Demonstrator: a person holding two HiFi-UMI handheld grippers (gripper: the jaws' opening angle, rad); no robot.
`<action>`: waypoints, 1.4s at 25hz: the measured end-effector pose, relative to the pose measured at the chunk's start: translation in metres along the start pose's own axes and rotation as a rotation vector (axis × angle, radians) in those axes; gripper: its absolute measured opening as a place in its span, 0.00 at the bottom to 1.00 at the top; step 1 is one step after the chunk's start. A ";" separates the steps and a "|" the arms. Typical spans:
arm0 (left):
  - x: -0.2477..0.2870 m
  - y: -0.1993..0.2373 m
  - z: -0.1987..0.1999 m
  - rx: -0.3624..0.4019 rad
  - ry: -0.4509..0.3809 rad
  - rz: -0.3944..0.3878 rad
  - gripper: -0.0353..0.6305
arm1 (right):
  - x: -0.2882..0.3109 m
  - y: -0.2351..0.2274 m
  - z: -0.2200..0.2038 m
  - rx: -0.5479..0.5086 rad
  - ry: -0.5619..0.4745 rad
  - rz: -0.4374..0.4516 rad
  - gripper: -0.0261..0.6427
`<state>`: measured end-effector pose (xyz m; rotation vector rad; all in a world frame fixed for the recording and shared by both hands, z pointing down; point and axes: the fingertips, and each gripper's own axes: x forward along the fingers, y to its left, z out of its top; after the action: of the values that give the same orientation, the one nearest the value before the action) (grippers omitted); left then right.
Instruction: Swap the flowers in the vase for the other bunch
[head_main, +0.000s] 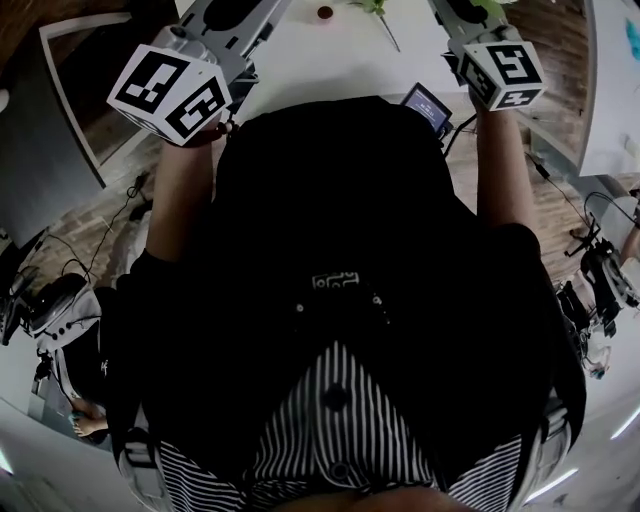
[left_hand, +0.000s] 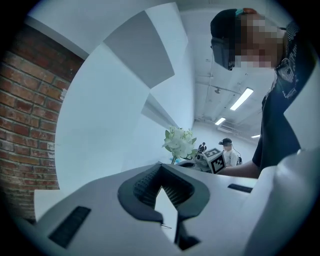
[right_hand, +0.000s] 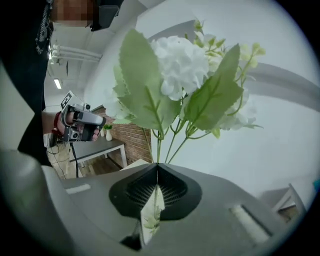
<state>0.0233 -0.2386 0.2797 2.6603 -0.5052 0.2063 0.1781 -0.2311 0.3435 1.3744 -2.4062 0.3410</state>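
White flowers (right_hand: 183, 64) in right gripper (right_hand: 157, 167)

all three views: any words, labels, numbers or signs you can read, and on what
No text can be read in any view.
Left cube: black-and-white square marker pattern, no letters.
Right cube: the same kind of pattern, no letters.
Small device: face too small to read.
White print on the black top: too small to read.

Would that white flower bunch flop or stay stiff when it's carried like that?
Probably stiff: the flower bunch stands upright above the right gripper, pinched only by its thin stems. Likely light, since that slim grip carries it. The top-heavy head may sway.
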 end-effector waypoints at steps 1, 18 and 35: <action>0.003 -0.001 0.000 0.002 0.003 -0.008 0.06 | -0.006 -0.006 -0.001 0.001 0.007 -0.007 0.05; 0.006 -0.020 -0.037 -0.069 0.029 -0.029 0.06 | 0.003 -0.064 -0.176 0.267 0.474 0.013 0.05; -0.014 -0.016 -0.040 -0.068 0.023 0.090 0.06 | 0.022 -0.085 -0.313 0.420 0.772 0.017 0.04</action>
<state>0.0137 -0.2036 0.3071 2.5685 -0.6145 0.2417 0.2974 -0.1740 0.6407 1.0810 -1.7471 1.1873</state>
